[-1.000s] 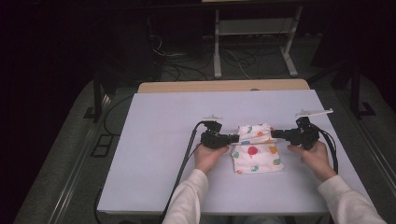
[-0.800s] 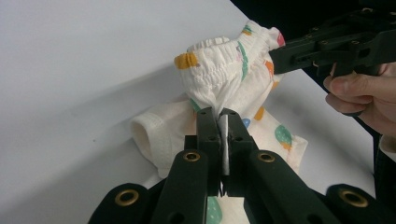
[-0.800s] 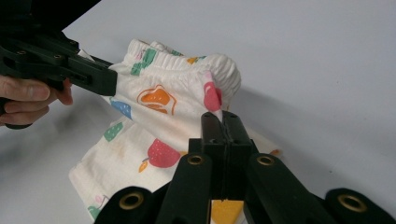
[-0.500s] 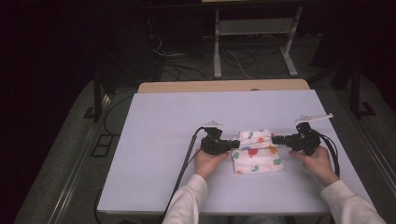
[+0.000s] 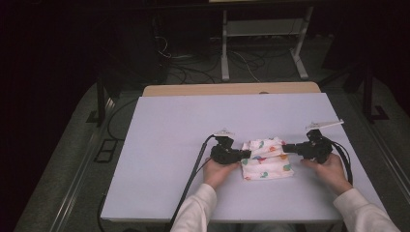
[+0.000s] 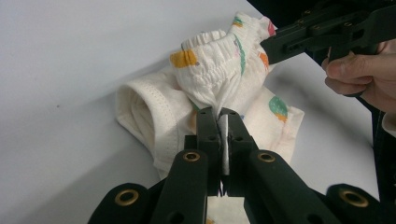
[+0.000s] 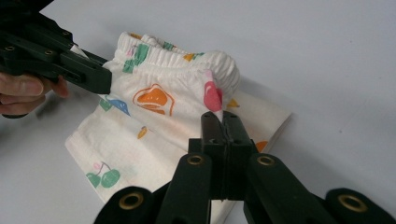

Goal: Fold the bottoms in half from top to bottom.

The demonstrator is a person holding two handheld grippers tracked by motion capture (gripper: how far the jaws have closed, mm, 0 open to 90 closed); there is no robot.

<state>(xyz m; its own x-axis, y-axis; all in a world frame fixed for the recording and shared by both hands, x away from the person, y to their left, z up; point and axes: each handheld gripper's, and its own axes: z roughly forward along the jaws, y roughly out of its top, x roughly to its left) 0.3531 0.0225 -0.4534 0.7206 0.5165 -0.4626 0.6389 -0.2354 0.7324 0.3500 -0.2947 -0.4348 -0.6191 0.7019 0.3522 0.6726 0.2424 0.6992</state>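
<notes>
A small pair of white shorts (image 5: 266, 160) printed with coloured fruit lies on the white table (image 5: 183, 135), near its front edge. My left gripper (image 5: 247, 153) is shut on the left end of the elastic waistband (image 6: 212, 79), pinching the cloth between its pads. At the waistband's other end my right gripper (image 5: 285, 148) is shut on the cloth (image 7: 219, 88) too. Both grippers point inward at each other and the waistband is lifted slightly between them. In the left gripper view, the right gripper (image 6: 268, 49) comes in from the upper right; in the right gripper view, the left gripper (image 7: 105, 79) enters from the left.
Black cables (image 5: 193, 179) trail from both grippers toward the table's front. A wooden board (image 5: 232, 89) lies along the far edge. Beyond the table stand a metal frame (image 5: 261, 43) and loose floor cables (image 5: 183, 67). Bare table stretches to the left and back.
Both grippers have moved slightly toward the front of the table with the waistband held between them. Their grip is unchanged.
</notes>
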